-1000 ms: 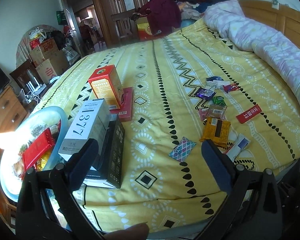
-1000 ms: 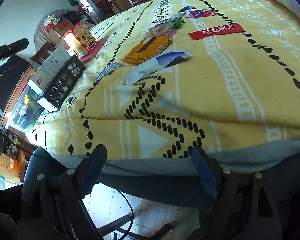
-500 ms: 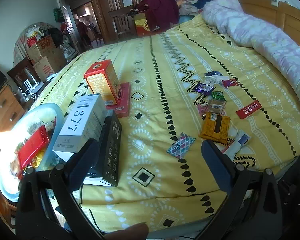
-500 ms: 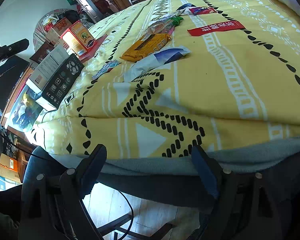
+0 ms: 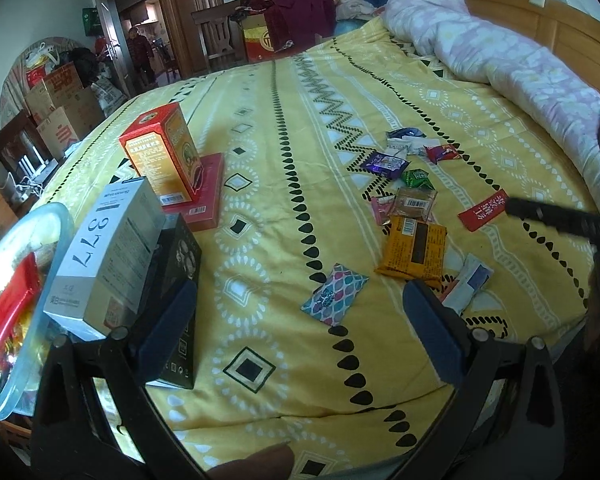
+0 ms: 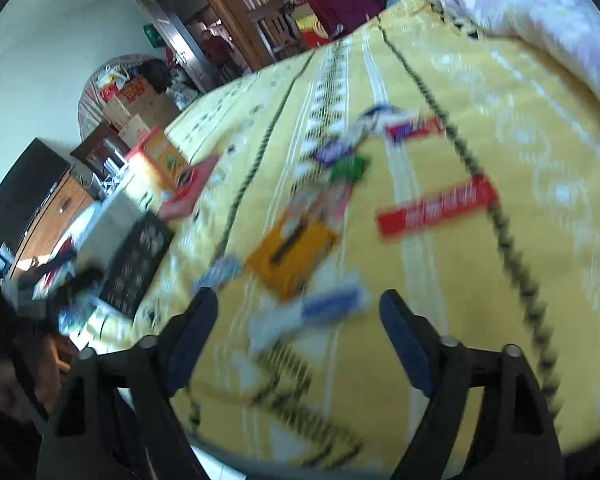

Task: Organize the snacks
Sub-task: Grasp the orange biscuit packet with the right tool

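I have both claws spread wide with nothing between their fingers. My left claw (image 5: pixel 300 332) hangs over the near edge of the bed (image 5: pixel 284 128), which wears a yellow patterned cover. My right claw (image 6: pixel 298 336) also sits above the near edge, and its view is badly smeared, so I read small details from the left wrist view.

The loose snacks lie scattered toward the right half of the bed. Nearest the near edge is a colourful scale-patterned packet (image 5: pixel 335 294), with an orange packet (image 5: pixel 414 250) just beyond it and a white-and-blue wrapper (image 5: pixel 466 286) beside that, toward the right edge. Farther in I see a brown packet (image 5: pixel 415 201) touching a pink wrapper (image 5: pixel 381 208), then a green sweet (image 5: pixel 418 178), a purple packet (image 5: pixel 384 163) and a small red wrapper (image 5: pixel 442 153). A long red sachet (image 5: pixel 482 212) lies apart from them, nearer the right edge.

Along the left edge stand the boxes: a white box marked 377 (image 5: pixel 104 256) leaning on a black box (image 5: pixel 178 292), and behind them an upright red-and-orange box (image 5: pixel 162 156) resting on a flat red box (image 5: pixel 204 192). A clear tub (image 5: pixel 62 224) holding red packets sits off the near-left corner.
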{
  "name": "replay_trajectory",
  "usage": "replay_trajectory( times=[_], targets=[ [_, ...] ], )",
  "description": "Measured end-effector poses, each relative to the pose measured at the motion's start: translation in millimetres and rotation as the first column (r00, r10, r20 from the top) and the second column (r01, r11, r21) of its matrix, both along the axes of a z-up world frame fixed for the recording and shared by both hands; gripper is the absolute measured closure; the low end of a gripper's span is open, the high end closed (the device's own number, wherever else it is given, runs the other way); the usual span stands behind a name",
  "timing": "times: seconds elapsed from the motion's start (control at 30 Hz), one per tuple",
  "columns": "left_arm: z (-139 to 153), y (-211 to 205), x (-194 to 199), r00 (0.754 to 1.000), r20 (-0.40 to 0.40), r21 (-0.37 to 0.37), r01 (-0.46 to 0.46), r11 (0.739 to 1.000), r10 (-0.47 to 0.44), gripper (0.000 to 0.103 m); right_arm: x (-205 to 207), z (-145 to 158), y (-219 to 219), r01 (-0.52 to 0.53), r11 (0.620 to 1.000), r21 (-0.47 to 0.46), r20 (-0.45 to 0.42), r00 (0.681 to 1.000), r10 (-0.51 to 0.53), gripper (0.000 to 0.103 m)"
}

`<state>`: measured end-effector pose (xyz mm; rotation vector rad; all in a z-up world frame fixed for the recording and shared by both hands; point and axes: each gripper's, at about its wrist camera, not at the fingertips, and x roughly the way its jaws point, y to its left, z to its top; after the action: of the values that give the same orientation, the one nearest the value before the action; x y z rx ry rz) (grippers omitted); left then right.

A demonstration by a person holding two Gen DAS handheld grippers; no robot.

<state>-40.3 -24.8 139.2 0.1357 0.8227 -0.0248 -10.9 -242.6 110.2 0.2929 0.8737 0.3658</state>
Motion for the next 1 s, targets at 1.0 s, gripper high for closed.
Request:
replay_trajectory(
  times=[1.0],
  targets=[
    [-21, 34, -6, 1.000, 0.001, -0.101, 0.005, 0.995, -0.005, 0.000, 156, -84, 155, -0.508, 0.843, -0.175, -0.196, 0.857, 0.476, 0.016]
  ],
)
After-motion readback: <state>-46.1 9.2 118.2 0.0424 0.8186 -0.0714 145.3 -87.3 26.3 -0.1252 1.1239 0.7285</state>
